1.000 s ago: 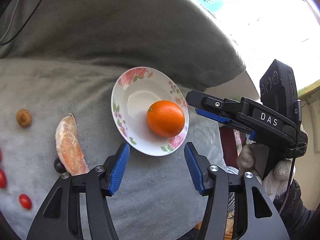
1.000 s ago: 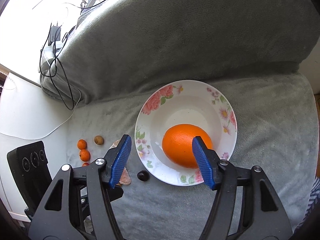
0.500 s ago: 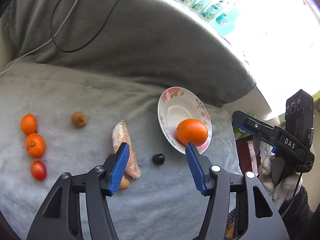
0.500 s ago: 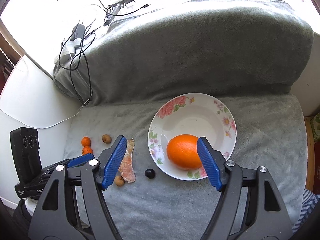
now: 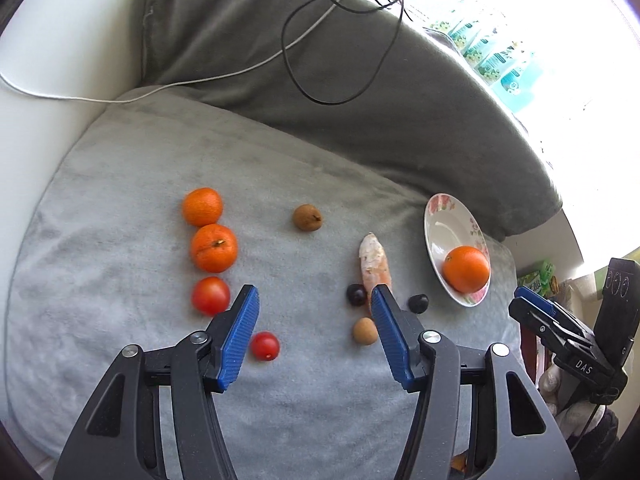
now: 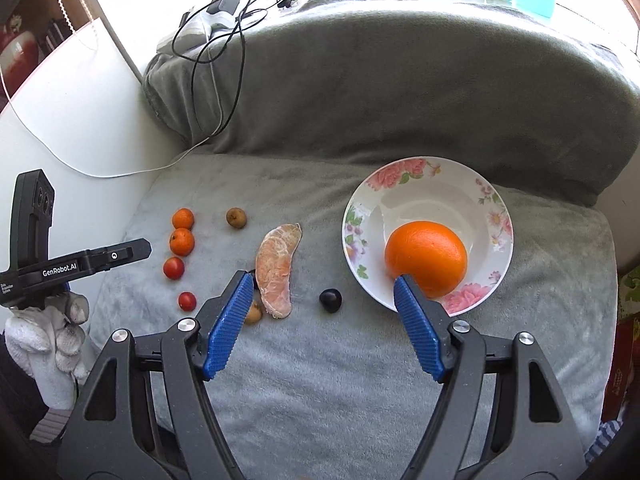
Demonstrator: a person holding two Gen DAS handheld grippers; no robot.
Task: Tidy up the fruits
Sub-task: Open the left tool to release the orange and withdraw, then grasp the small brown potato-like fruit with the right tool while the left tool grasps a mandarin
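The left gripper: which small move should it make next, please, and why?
Probably lower the left gripper toward the small red tomato and close on it. Its jaws are open and empty, and that tomato lies nearest, just inside its left finger. Only the big orange sits in the floral plate; the other fruits lie loose on the grey blanket.

Each fisheye looks forward along its own fingers, angled down at the grey blanket (image 5: 320, 392); the left wrist view sits over the left end, nearest the small tomatoes (image 5: 211, 295), while the right wrist view hangs near the floral plate (image 6: 496, 216). Both share the fruit row, the plate and orange (image 6: 426, 258) — and each catches the other gripper at its edge.
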